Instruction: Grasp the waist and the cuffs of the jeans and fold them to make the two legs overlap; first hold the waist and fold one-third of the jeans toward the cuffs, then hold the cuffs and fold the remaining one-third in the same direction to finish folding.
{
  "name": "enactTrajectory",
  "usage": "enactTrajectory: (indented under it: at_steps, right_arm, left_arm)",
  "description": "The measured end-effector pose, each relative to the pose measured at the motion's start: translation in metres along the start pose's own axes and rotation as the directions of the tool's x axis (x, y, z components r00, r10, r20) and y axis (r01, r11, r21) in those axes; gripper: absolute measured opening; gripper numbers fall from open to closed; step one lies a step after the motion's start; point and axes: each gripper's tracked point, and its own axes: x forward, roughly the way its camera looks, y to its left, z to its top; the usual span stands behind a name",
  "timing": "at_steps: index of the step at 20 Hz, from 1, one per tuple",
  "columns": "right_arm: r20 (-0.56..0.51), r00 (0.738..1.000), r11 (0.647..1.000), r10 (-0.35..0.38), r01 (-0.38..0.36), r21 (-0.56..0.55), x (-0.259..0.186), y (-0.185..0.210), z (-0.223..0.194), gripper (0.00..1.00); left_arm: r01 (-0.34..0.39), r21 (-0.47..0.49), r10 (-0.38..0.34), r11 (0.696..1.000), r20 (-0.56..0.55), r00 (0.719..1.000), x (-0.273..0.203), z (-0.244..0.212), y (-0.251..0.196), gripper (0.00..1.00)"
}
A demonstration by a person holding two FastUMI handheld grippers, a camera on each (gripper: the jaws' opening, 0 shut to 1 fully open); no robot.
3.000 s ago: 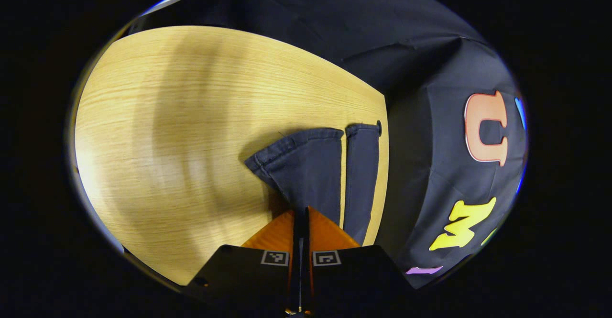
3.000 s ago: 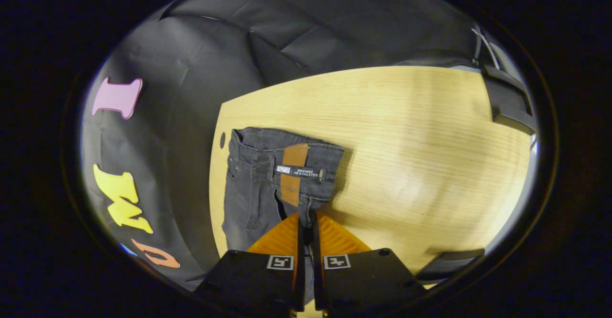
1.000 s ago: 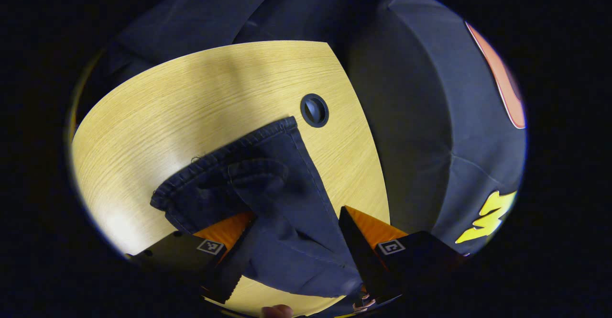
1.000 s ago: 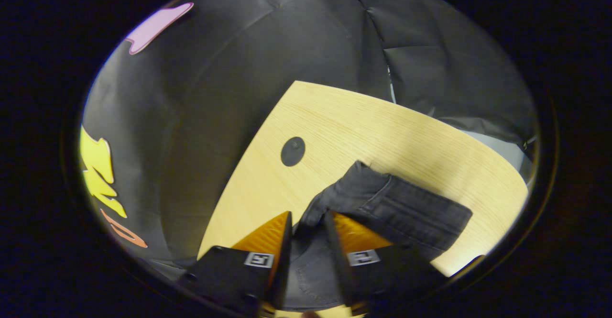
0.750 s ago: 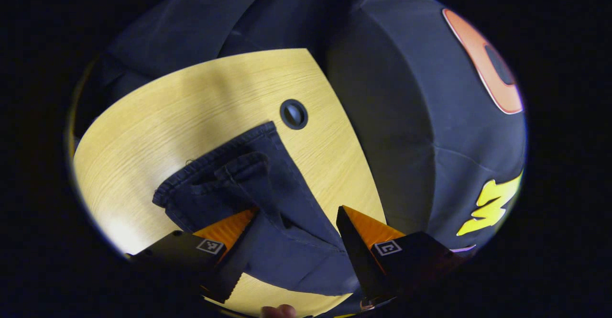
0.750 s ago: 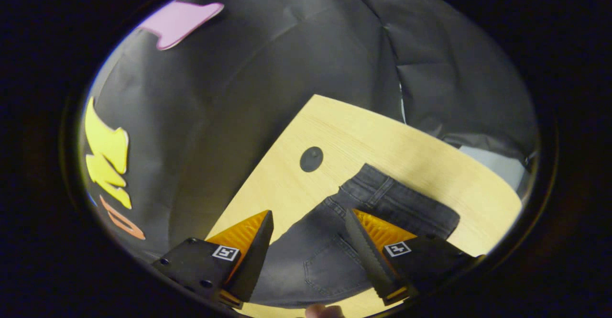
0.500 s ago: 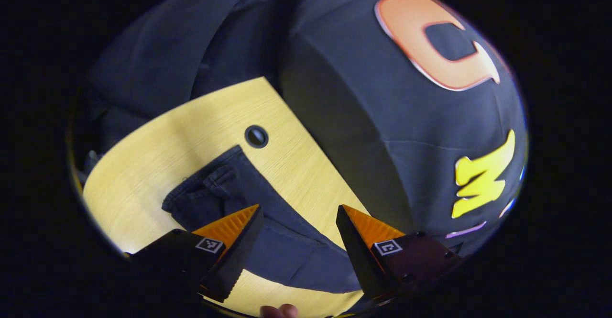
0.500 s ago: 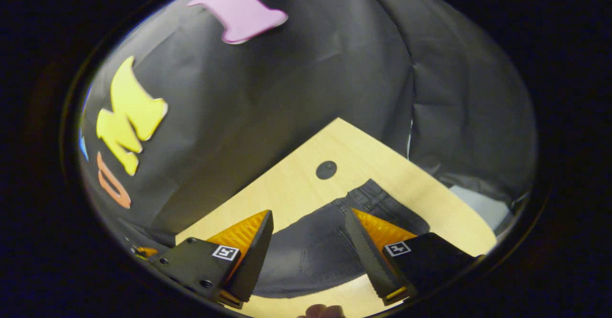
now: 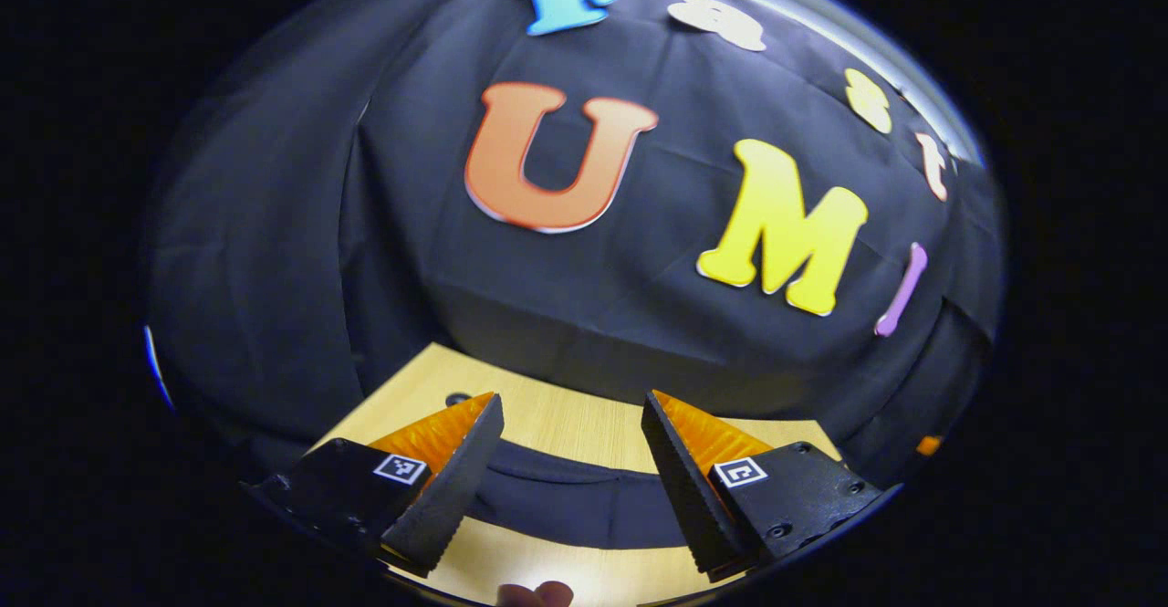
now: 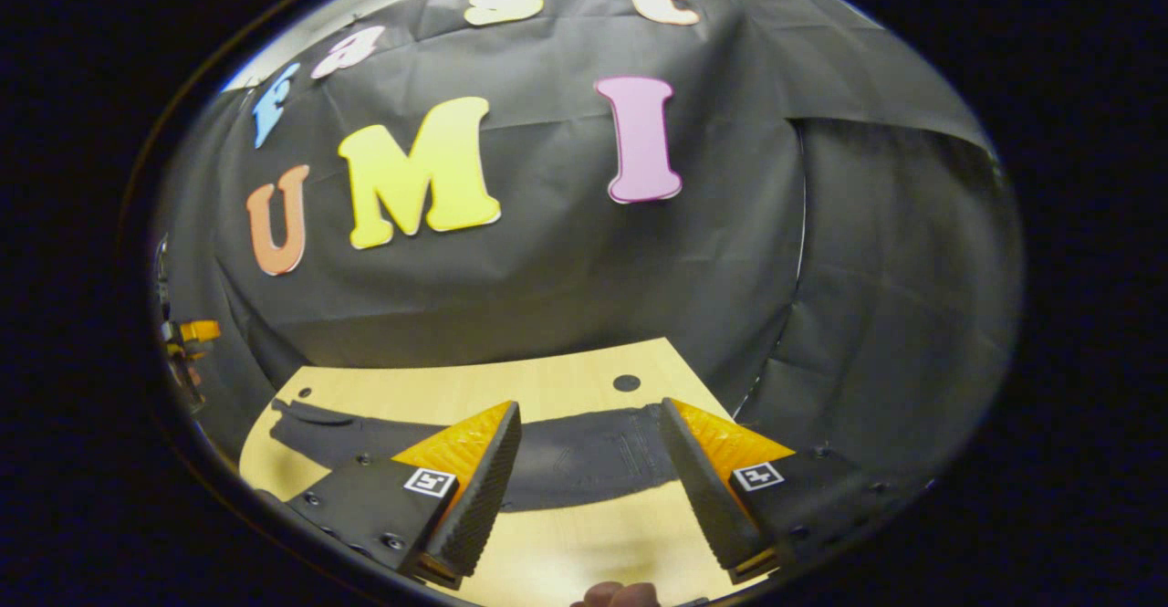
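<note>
We are seeing the jeans (image 10: pixel 584 456) lying flat on the worktop (image 10: pixel 566 388) as one long dark strip, running from the left end of the board to a spot just below a small round hole (image 10: pixel 626 382) near the far right corner. In the right gripper view the strip is passing behind both fingers; faint stitching shows on the part between them, which is possibly the seat end, though the fisheye is squeezing it too thin for us to be sure. In the left gripper view the jeans (image 9: pixel 570 502) are appearing as a dark band curving across the pale wood between the fingers, with the worktop (image 9: pixel 557 420) showing beyond it and another round hole (image 9: pixel 456 399) just past the left fingertip.

The left gripper (image 9: pixel 570 406) is hovering above the cloth with its jaws spread wide and holding nothing. The right gripper (image 10: pixel 589 415) is likewise hanging clear of the jeans, jaws spread apart and empty. A fingertip of the person (image 10: pixel 613 594) is peeking in at the bottom edge of the right gripper view.
</note>
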Motion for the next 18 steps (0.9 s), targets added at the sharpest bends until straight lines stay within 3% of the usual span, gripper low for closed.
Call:
enactTrajectory:
  at_steps: [4, 7, 11, 14, 15, 18]
  right_arm:
    - [0.031, 0.999, 1.000, -0.027, 0.027, 0.002, -0.061, -0.003, -0.007, 0.94]
    - [0.071, 0.995, 0.998, -0.062, 0.065, -0.028, -0.075, 0.011, -0.004, 0.94]
    - [0.076, 0.995, 0.997, -0.067, 0.070, -0.029, -0.065, 0.016, 0.000, 0.96]
    - [0.053, 0.995, 0.997, -0.079, 0.079, 0.000, -0.049, -0.004, -0.009, 0.92]
    - [0.043, 0.996, 0.997, -0.083, 0.083, 0.005, -0.041, -0.009, -0.013, 0.97]
    - [-0.003, 0.995, 0.995, -0.095, 0.095, 0.028, -0.002, -0.034, -0.031, 0.97]
  left_arm:
    - [0.000, 0.153, -0.020, 0.988, 0.126, 0.992, -0.035, 0.015, -0.039, 0.98]
    - [-0.003, 0.142, -0.016, 0.990, 0.135, 0.991, -0.057, 0.007, -0.051, 0.98]
    - [-0.003, 0.140, -0.012, 0.990, 0.110, 0.994, -0.073, -0.016, -0.072, 0.98]
    - [-0.020, 0.148, 0.006, 0.989, 0.095, 0.995, -0.073, -0.021, -0.080, 1.00]
    - [-0.026, 0.156, 0.011, 0.987, 0.096, 0.995, -0.076, -0.021, -0.082, 0.98]
    - [-0.042, 0.193, 0.025, 0.980, 0.087, 0.996, -0.076, -0.024, -0.091, 0.98]
